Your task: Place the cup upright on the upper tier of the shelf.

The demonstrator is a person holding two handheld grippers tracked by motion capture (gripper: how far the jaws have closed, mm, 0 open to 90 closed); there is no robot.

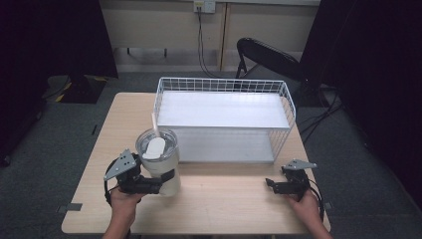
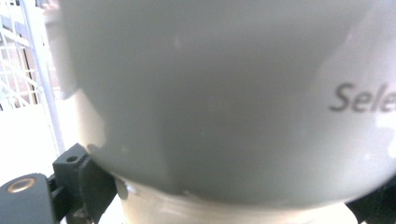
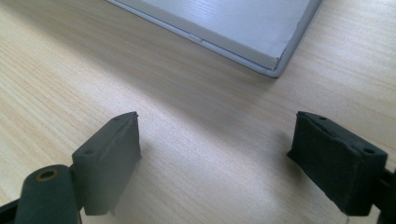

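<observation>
A white tumbler point(image 1: 160, 162) with a clear lid and a pale straw stands upright at the table's front left, just in front of the white wire rack point(image 1: 224, 84). My left gripper point(image 1: 165, 183) is shut on the tumbler's lower body, one jaw on each side. In the left gripper view the tumbler's wall point(image 2: 210, 102) is very close, with grey lettering at the right and one black finger point(image 2: 88, 182) pressed against it. My right gripper point(image 1: 271, 186) rests low at the front right, open, with bare wood between its jaws point(image 3: 215, 158). I cannot tell whether the tumbler's base touches the table.
The wire rack has an upper shelf and a white base plate point(image 3: 233, 23) and takes up the back half of the wooden table point(image 1: 224, 199). A black chair point(image 1: 268, 55) stands behind the table. Bare tabletop lies between the two grippers.
</observation>
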